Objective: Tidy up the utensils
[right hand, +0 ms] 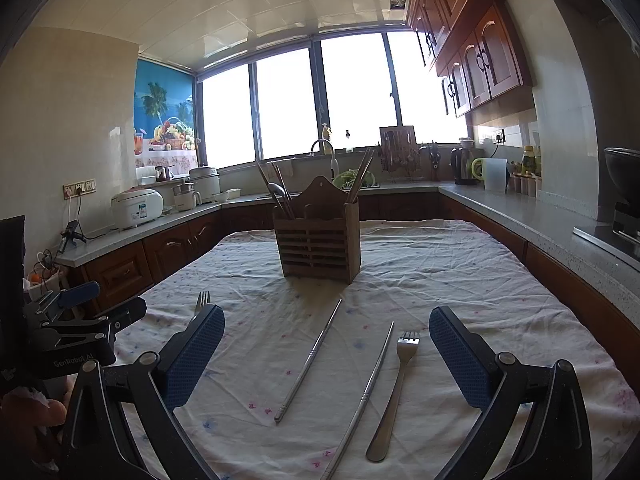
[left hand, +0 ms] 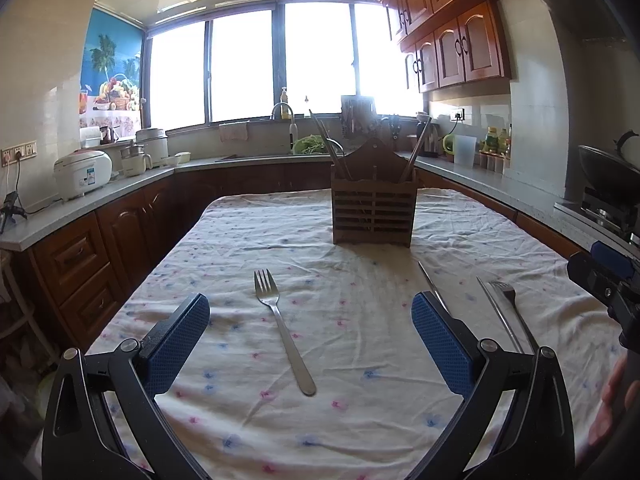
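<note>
Both grippers [left hand: 310, 312] [right hand: 326, 328] spread, holding nothing. Forks [left hand: 284, 332] [right hand: 394, 396], chopsticks [right hand: 308, 360] flat on cloth [left hand: 360, 420]: light, stiff, likely slippery; best pinched mid-handle, then into holder [right hand: 316, 240].

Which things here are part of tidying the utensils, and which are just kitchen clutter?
For the job: left fork, right fork, two metal chopsticks, wooden holder.

Just lying about: rice cooker, kettle, soap bottle, wok.
</note>
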Demonstrator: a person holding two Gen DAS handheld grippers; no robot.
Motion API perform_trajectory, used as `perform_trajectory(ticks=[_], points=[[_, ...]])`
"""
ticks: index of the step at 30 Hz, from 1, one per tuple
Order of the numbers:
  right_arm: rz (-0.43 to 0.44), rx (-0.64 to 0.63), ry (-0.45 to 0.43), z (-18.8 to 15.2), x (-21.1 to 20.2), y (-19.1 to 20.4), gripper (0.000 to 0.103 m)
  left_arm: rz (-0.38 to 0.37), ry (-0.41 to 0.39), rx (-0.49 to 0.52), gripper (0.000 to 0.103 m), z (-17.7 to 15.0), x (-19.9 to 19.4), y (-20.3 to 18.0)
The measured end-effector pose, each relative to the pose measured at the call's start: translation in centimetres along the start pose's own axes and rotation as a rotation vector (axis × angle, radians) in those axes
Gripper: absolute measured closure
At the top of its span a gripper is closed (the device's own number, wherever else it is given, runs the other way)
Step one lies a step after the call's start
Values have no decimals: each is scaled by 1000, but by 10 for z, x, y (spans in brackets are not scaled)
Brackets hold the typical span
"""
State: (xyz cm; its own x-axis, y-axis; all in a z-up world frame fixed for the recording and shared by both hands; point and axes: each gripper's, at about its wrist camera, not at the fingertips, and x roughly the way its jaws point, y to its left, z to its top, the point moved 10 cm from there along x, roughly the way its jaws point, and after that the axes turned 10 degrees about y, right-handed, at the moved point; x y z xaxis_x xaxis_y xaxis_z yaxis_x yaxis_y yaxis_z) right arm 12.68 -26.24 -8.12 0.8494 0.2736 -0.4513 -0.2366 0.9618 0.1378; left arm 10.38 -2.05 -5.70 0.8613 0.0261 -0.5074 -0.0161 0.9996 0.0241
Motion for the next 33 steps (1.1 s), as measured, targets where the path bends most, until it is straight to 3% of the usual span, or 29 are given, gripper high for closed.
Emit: perform_trajectory(ticks=[33], points=[[5,46,5,1,-1,-12,0,-11,17,29,0,3,4,-13]])
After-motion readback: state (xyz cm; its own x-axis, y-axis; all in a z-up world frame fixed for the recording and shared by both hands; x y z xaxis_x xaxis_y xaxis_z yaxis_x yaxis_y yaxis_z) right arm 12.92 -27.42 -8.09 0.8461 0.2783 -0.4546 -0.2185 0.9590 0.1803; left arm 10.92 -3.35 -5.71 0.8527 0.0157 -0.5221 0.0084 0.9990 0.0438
